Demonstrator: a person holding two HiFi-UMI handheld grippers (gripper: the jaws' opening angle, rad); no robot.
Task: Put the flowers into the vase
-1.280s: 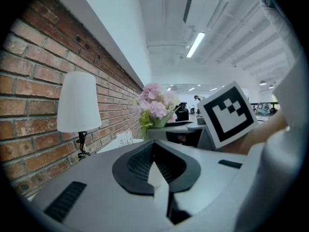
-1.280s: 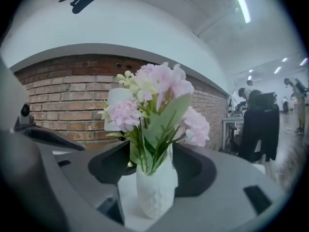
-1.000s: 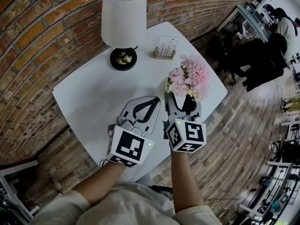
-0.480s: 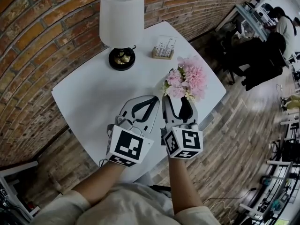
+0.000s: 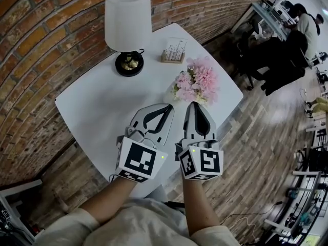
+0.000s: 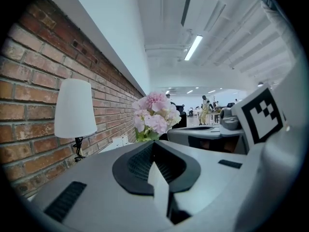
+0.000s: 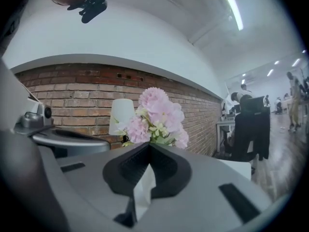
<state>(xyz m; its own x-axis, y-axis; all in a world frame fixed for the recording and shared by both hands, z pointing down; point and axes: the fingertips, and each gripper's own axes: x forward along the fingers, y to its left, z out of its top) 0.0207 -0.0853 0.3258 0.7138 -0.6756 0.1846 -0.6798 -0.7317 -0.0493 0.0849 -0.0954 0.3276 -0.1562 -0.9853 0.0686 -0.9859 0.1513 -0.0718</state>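
Peering down, I could not see the vase at all. The pink flowers (image 5: 195,81) covered it from above, and in both gripper views my own fingers cut off everything below the blooms. The flowers stood upright on the far right part of the white table (image 5: 97,101), just beyond my right gripper (image 5: 197,104). Its fingers had just closed and met at the tips with nothing between them. My left gripper (image 5: 168,107) was just beside it on the left, fingers likewise together and empty. The table stood beside a brick wall (image 5: 36,50), over a brick-patterned floor (image 5: 256,132). Farther off on the table were a lamp (image 5: 127,19) with a white shade and a small card holder (image 5: 173,50). At far right, people at desks (image 5: 300,24) were too small to make out.
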